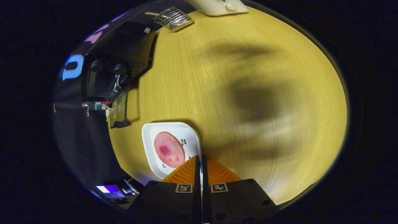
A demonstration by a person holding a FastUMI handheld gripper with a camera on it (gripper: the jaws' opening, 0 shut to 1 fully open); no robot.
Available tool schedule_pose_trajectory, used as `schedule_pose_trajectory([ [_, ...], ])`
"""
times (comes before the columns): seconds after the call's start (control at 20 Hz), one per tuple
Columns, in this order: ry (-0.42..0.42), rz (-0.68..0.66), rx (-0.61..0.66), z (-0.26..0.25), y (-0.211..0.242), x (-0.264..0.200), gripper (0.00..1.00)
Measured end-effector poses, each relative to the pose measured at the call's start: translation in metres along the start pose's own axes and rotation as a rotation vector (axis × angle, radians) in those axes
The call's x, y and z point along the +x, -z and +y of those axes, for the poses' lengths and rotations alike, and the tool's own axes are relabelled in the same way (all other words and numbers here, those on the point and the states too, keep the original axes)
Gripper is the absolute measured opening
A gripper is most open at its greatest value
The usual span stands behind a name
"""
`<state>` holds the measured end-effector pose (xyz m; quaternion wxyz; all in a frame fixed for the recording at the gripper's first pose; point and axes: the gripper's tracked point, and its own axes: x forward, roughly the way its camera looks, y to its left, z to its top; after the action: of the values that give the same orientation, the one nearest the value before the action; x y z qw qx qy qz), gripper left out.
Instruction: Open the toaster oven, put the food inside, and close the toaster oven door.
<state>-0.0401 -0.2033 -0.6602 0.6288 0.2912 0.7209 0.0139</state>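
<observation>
toaster oven (pixel 115 71) sits on the far side of the wooden tabletop (pixel 248 93), next to the black booth wall, well apart from the fingers. it is a dark box. its glass door (pixel 119 109) hangs open and sticks out toward the white plate. two round dark knobs (pixel 119 69) sit on its front. i can see no brand name or words on it that i can read.

food (pixel 169 149) is a flat, round, pink slice with darker red spots. it lies on a white plate (pixel 189 132) with rounded corners. the plate has tiny dark flower marks (pixel 183 142) painted on it. the slice is a bit longer one way, and that long way runs from the oven door toward the fingers.

gripper (pixel 200 161) has its two fingers (pixel 183 174) pressed close together, with just a thin dark slit between them. they hold nothing. the tips hang over the near edge of the plate, right beside the pink slice. i cannot tell if they touch the plate. each finger holder has a small square black and white marker (pixel 184 188) on it, with no letters to read.

a metal wire rack (pixel 172 18) lies far off past the oven, and a cream-colored thing (pixel 220 6) with a round button lies beside it. a big soft shadow falls on the tabletop.
</observation>
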Motion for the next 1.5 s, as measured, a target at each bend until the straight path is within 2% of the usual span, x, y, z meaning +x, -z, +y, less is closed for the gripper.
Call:
schedule_pose_trajectory([
  [0.2,-0.141,-0.065,0.180,0.008,0.017,-0.011,0.08],
  [0.45,-0.232,-0.188,0.280,0.026,0.029,-0.030,0.08],
  [0.65,-0.367,-0.311,0.378,0.080,0.030,-0.059,0.08],
  [0.85,-0.467,-0.400,0.455,0.147,0.015,-0.053,0.08],
  [0.95,-0.471,-0.429,0.482,0.176,0.005,-0.036,0.08],
  [1.1,-0.421,-0.465,0.499,0.209,-0.007,-0.006,0.08],
  [1.25,-0.440,-0.510,0.559,0.241,-0.024,0.013,0.08],
  [1.5,-0.386,-0.576,0.689,0.261,-0.064,0.049,0.08],
])
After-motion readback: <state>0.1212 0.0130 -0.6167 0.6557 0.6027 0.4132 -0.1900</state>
